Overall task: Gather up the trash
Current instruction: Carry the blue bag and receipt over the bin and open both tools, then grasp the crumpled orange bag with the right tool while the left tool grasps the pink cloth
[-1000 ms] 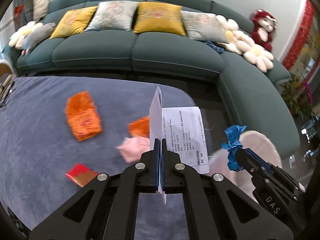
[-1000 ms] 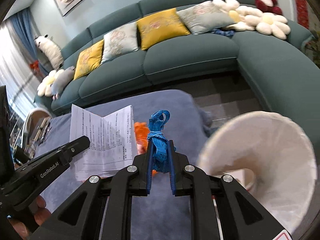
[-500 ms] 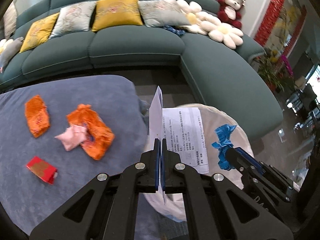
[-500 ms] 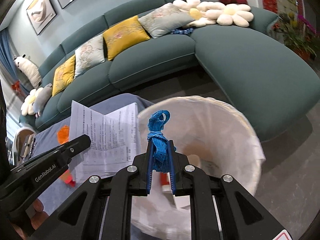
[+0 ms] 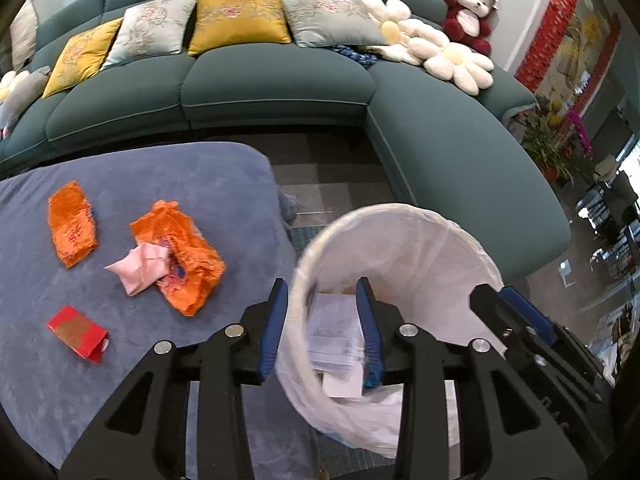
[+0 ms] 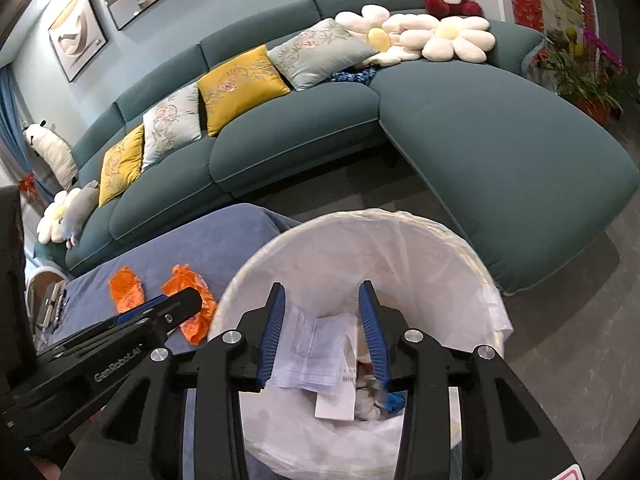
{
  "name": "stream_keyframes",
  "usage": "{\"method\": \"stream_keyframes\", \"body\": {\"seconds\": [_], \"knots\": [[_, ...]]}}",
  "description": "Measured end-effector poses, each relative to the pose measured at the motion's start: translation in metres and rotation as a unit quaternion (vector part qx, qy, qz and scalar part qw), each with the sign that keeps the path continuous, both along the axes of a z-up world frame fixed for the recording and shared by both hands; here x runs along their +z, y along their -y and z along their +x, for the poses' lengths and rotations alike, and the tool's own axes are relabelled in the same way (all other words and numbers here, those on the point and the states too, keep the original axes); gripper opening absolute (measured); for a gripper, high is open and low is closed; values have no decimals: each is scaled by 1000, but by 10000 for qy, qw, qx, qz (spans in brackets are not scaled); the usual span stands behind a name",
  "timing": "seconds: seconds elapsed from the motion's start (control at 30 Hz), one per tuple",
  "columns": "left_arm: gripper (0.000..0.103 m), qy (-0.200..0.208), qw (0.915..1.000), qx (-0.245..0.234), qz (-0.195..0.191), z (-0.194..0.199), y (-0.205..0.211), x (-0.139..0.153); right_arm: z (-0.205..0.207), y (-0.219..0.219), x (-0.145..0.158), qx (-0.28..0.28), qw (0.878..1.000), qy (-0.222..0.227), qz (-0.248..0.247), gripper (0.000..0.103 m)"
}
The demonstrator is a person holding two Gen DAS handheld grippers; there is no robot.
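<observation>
Having let go, the left gripper [image 5: 322,324] and right gripper [image 6: 322,328] gape empty above the bin [image 6: 460,264]; paper [image 6: 316,356] now lies inside, while wrappers [image 5: 176,256] wait on the table [image 5: 160,168].

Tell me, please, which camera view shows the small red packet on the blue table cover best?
The left wrist view: the red packet lies in full sight on the blue cover, near the orange wrappers. The right wrist view does not show it; the left gripper blocks that part of the cover.

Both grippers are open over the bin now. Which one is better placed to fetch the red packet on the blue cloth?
Left. The left gripper sits at the bin edge nearest the cloth, where the red packet lies; the right gripper is farther over the bin.
</observation>
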State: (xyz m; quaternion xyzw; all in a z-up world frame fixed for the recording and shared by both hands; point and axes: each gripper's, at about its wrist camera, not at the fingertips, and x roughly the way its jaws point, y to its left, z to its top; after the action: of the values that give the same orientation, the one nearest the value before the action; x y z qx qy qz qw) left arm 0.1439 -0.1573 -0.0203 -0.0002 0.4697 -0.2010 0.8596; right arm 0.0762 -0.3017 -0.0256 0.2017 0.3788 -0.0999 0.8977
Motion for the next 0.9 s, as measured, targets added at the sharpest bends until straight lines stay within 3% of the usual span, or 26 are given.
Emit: {"method": "stream_keyframes", "body": {"seconds": [0.57,0.8,0.9], "knots": [[34,-134,9957,912,51,40,-107,-18,59,-92,11,959,9953,78,-108,41],[37,-293,9921,1215,95,56,-147,-37,87,-133,-9,1268,9918,-99,-105,44],[43,-368,9906,1316,115,65,-161,-49,97,-145,-21,1325,9910,-196,-80,46]]}}
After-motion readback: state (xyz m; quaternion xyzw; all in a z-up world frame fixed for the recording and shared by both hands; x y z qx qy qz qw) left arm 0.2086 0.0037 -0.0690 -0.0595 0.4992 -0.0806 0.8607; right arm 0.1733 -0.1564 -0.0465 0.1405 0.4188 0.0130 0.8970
